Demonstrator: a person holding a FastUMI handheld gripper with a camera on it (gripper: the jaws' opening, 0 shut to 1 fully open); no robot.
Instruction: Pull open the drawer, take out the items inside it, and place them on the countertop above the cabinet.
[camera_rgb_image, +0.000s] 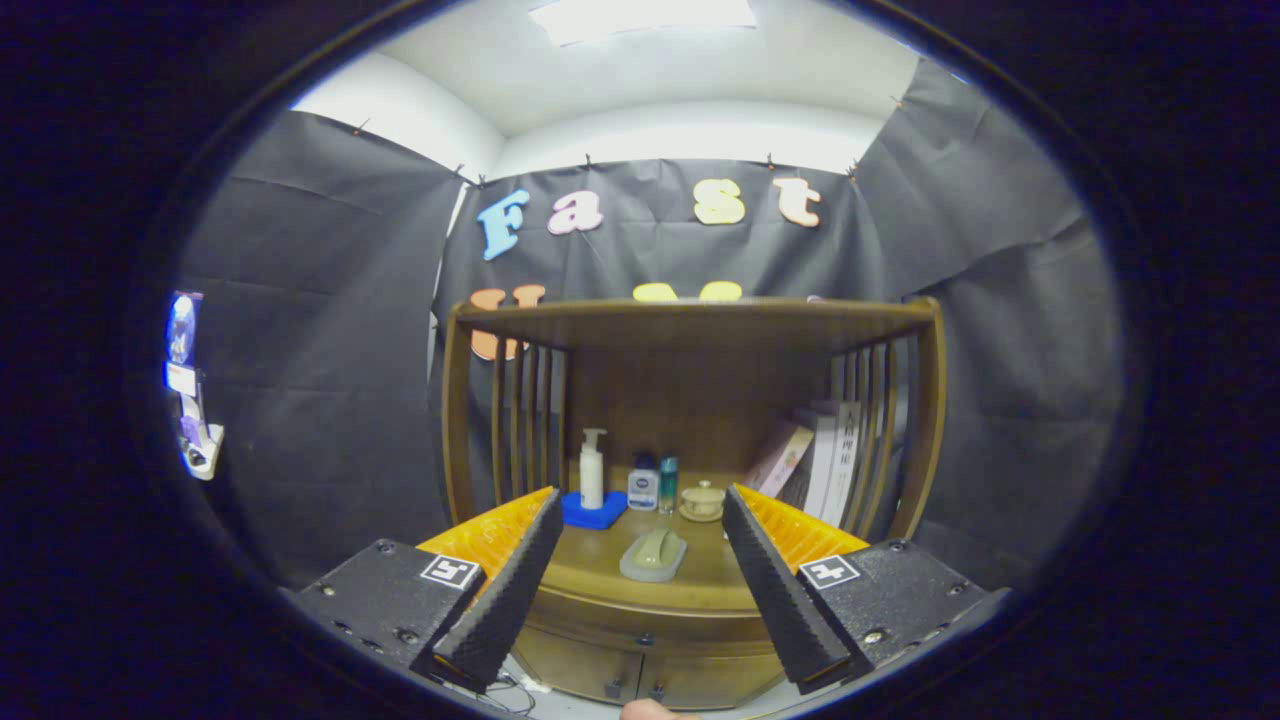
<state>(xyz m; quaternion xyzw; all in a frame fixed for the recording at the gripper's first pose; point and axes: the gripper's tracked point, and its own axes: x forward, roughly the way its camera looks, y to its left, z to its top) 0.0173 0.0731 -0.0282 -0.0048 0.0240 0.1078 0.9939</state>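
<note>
We hold the gripper in the air in front of a wooden cabinet, its two fingers spread wide apart with nothing between them but open space. Beyond the fingers lies the countertop, a curved brown surface under a shelf roof with slatted sides. On it, just ahead of the fingers and between them, rests a pale green oblong item in a shallow dish. Farther back stands a white pump bottle on a blue pad, next to a small white jar with a blue label, a slim teal bottle, and a low cream pot with a lid. To the right of these, some books lean against the slats. Below the countertop we see the drawer front, shut, with two small dark knobs close together near its middle; the items inside it are hidden from us. At the very bottom, under the drawer, a fingertip pokes up. A cable trails on the floor by the left finger.
</note>
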